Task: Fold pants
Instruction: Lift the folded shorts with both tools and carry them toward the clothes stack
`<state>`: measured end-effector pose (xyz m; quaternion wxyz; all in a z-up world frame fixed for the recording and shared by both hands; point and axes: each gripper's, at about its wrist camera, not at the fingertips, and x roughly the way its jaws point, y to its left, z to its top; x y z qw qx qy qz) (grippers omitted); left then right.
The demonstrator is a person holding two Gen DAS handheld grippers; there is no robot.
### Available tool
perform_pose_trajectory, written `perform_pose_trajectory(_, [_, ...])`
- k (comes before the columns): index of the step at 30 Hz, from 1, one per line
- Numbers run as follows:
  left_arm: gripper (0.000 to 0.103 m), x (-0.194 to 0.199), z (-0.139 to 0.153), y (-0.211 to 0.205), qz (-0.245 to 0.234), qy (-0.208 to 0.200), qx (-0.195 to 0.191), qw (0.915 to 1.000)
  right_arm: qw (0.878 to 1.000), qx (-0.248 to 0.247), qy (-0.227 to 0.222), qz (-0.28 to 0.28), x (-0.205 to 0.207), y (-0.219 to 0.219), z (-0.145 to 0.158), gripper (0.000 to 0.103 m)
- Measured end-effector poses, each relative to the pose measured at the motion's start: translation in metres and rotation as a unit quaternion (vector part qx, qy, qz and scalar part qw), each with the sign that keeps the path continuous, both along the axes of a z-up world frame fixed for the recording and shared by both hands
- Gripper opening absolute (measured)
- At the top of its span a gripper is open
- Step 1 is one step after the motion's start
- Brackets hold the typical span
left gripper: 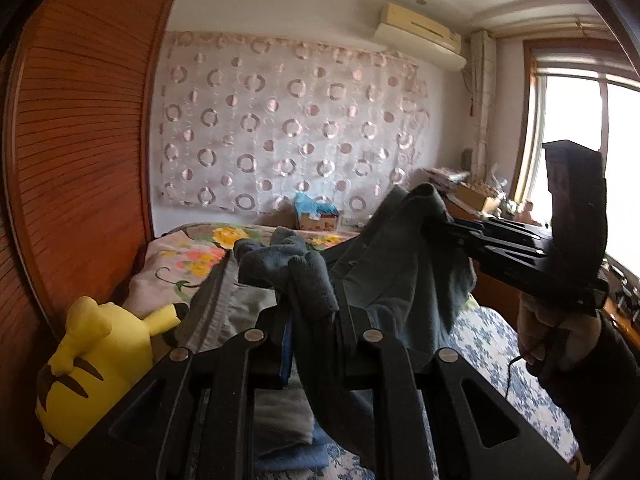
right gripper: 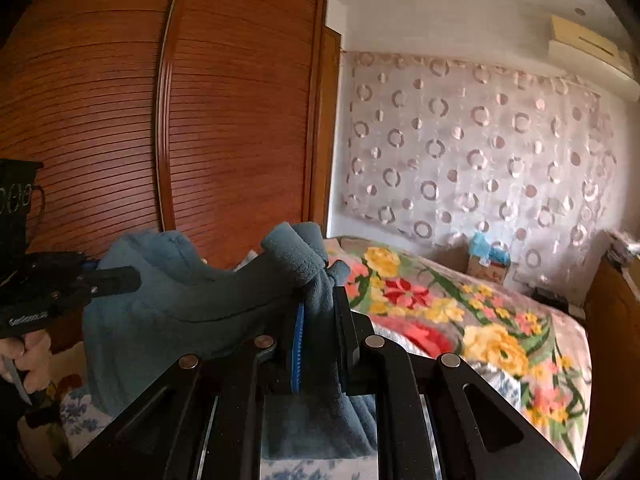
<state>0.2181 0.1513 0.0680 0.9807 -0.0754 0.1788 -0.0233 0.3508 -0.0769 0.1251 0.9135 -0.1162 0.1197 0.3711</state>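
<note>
Teal fleece pants [right gripper: 192,304], bunched, hanging aloft

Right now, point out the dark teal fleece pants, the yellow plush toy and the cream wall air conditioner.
dark teal fleece pants [left gripper: 404,264]: left wrist view, hanging cloth.
yellow plush toy [left gripper: 100,356]: left wrist view, its body.
cream wall air conditioner [left gripper: 420,36]: left wrist view, front panel.

Pants [left gripper: 400,264]: dark teal-grey fleece, soft, thick, bunched. Held aloft between both grippers, sagging in shallow curve, lower part hanging down. One ribbed edge clamped in left gripper [left gripper: 310,312], fabric bulging above its fingertips. Opposite end pinched in right gripper [right gripper: 320,308], fold of pants [right gripper: 192,300] rising above jaws, rest draped down and left of it.
</note>
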Motion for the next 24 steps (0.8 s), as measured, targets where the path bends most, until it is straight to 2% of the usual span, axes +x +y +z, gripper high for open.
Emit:
perform_pose_trajectory(6, [0.017, -0.005, -0.008, 0.016, 0.037, -0.019, -0.013, 0.9991, 0.999, -0.006, -0.017, 0.029, 0.030, 0.026, -0.005, 0.013])
perform_pose_trajectory(11, [0.017, 0.000, -0.026, 0.029, 0.073, 0.003, -0.020, 0.9971, 0.998, -0.028, -0.026, 0.052, 0.057, 0.053, -0.017, 0.013])
perform_pose_trajectory(19, [0.019, 0.000, -0.057, 0.046, 0.117, 0.030, -0.031, 0.9922, 0.994, -0.071, -0.004, 0.085, 0.104, 0.098, -0.036, 0.013])
perform_pose_trajectory(22, [0.024, 0.000, -0.063, 0.047, 0.132, 0.037, -0.027, 0.9902, 0.993, -0.075, 0.012, 0.092, 0.119, 0.108, -0.037, 0.013])
perform_pose_trajectory(24, [0.032, -0.001, -0.065, 0.047, 0.132, 0.040, -0.027, 0.9901, 0.993, -0.071, 0.024, 0.093, 0.127, 0.110, -0.034, 0.013])
